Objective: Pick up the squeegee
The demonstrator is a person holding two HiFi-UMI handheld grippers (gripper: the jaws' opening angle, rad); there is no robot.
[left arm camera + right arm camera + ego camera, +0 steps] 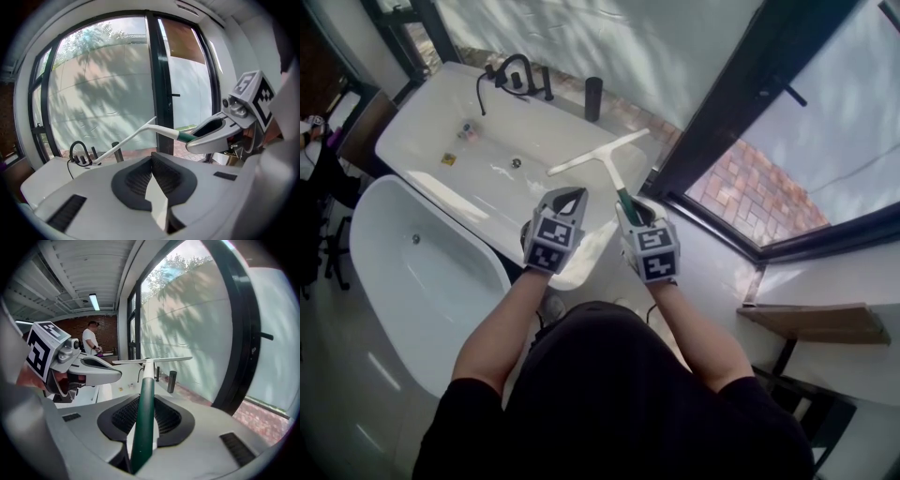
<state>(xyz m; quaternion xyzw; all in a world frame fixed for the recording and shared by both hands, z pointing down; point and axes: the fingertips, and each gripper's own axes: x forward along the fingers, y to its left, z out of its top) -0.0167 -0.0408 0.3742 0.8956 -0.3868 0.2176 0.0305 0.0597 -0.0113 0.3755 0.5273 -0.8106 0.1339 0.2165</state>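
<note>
Above the bathtub (412, 131), beside the window (787, 141), the squeegee (600, 155) hangs clear of any surface. Its green handle (142, 418) is clamped between the pads of the right gripper (630, 211). The left gripper (567, 202) is closed on nothing. It's probably light, stiff plastic. The long blade (152, 361) adds leverage and the handle looks smooth, so it could twist. Best hold: mid-handle, not the blade.

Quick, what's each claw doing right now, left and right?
Left claw: closed, nothing in it.
Right claw: closed on the squeegee, gripping its green handle.
</note>
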